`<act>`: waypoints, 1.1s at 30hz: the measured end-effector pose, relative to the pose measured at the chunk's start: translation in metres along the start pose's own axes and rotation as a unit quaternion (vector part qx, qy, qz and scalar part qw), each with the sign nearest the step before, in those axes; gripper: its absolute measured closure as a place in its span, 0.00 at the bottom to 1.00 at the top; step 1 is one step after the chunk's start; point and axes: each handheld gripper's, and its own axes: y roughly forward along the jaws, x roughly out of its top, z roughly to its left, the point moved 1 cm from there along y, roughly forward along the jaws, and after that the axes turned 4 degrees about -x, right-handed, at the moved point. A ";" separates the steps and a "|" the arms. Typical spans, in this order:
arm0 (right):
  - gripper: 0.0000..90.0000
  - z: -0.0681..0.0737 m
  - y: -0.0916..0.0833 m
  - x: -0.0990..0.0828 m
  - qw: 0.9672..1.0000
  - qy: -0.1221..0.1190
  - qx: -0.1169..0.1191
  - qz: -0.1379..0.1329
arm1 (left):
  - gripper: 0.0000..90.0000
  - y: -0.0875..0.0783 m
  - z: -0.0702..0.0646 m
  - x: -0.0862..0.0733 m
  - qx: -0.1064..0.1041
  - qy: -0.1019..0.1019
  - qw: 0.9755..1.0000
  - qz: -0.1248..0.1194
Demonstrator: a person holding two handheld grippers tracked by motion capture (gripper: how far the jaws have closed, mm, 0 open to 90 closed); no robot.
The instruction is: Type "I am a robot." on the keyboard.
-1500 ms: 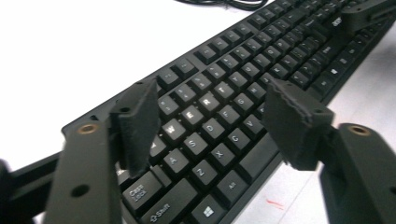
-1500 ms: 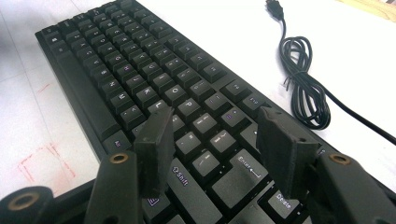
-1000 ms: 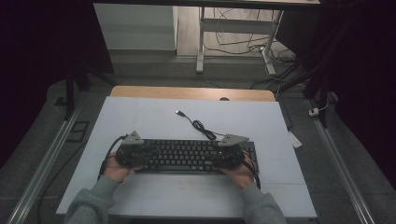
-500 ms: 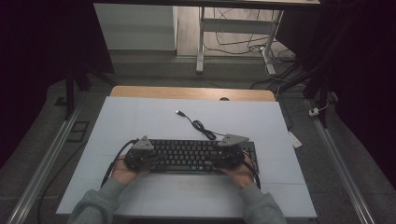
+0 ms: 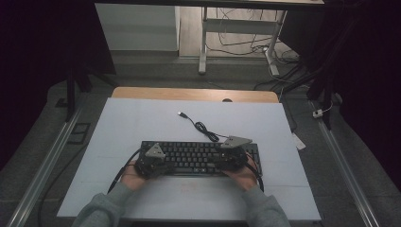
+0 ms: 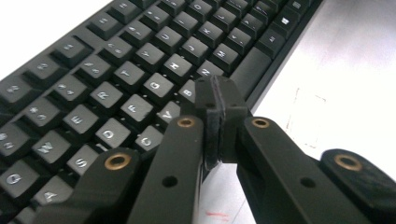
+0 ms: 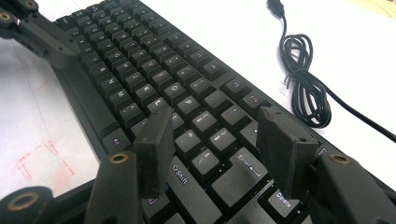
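The keyboard (image 5: 201,157) lies flat at the near middle of the table (image 5: 142,118), long axis running left to right, its cable (image 5: 201,126) trailing off the far edge toward the plug. The left gripper (image 6: 217,100), jaws just closed and clenched on nothing, hovers over the bottom letter row near B. To press one key cleanly, I judge it should come down square on that cap. The right gripper (image 7: 215,140) stands released above the Enter end.

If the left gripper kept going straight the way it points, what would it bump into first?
Probably the black keyboard: the shut left gripper hangs over its bottom letter row, tips by the B and N keys. Depth is unclear; it may be touching.
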 end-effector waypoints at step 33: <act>0.51 -0.001 -0.001 0.000 1.000 0.001 -0.001 -0.003 | 0.81 -0.008 0.000 0.003 0.025 -0.002 0.999 -0.035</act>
